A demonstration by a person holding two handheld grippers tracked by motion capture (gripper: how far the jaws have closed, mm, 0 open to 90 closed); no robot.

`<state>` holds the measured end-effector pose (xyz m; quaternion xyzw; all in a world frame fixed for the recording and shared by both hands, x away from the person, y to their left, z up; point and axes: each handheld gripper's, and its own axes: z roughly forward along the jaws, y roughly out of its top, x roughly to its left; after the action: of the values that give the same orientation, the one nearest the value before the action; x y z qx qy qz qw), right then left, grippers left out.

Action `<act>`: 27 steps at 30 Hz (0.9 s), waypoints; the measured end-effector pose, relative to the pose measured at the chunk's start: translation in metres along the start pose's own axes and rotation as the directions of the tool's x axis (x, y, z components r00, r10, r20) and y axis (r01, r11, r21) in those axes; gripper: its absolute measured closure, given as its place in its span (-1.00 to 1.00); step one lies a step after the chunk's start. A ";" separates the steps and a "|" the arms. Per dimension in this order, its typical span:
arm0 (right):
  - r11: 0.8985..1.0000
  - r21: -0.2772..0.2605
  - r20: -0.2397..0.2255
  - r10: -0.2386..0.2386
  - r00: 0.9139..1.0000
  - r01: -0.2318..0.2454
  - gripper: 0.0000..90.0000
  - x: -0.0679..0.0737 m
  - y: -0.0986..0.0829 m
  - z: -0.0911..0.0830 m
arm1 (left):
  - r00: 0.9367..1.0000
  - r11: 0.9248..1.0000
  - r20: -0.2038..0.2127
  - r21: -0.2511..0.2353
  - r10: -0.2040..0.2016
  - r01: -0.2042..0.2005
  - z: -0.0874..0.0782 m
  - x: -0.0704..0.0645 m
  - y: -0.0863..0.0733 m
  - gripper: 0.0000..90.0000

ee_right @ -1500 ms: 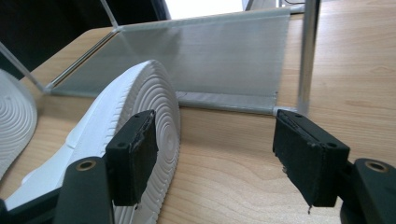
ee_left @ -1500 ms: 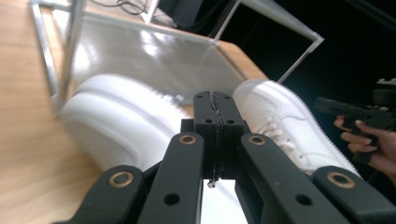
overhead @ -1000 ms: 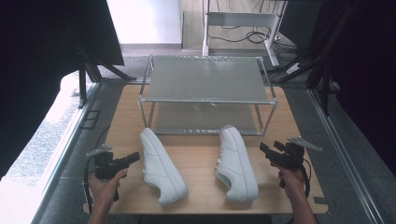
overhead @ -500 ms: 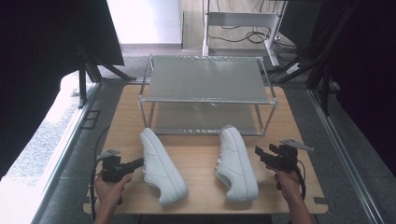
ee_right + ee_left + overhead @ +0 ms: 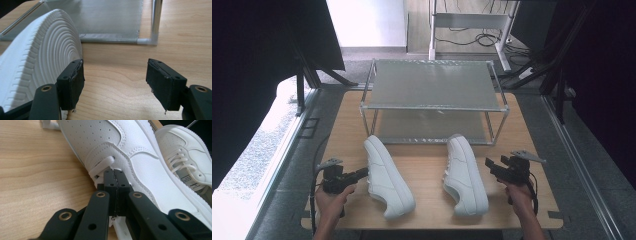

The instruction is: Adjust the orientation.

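White leather sneakers lie side by side on the wooden table, just in front of the wire shelf rack. At the left shoe, the left gripper has its jaws pressed together, tips against the shoe's side, gripping nothing. Beside the right shoe, the right gripper stands wide open and empty.

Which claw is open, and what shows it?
The right claw: wood shows between its jaws beside the right shoe. The left claw is shut, jaws pressed together.
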<state>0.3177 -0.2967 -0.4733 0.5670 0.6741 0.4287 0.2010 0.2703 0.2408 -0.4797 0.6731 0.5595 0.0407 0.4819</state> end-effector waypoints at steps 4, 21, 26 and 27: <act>1.000 0.002 0.004 0.010 1.000 -0.010 -0.31 -0.002 -0.001 0.000 | 1.000 1.000 0.001 -0.003 0.006 -0.006 0.001 -0.002 0.004 1.00; 0.999 0.016 0.013 0.040 0.999 -0.041 -0.31 -0.009 -0.003 -0.002 | 0.993 0.993 -0.026 -0.002 0.117 -0.118 0.022 -0.030 0.029 1.00; 0.998 0.011 0.027 0.054 0.998 -0.054 -0.31 -0.016 -0.003 -0.004 | 0.988 0.988 0.002 0.015 0.156 -0.156 0.044 -0.047 0.044 1.00; 0.998 0.011 0.032 0.057 0.998 -0.058 -0.31 -0.017 -0.003 -0.005 | 0.984 0.983 -0.002 0.032 0.180 -0.180 0.051 -0.054 0.050 1.00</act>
<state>0.3169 -0.3141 -0.4767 0.5941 0.6568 0.4212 0.1956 0.3164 0.1722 -0.4455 0.7284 0.4979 0.0770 0.4643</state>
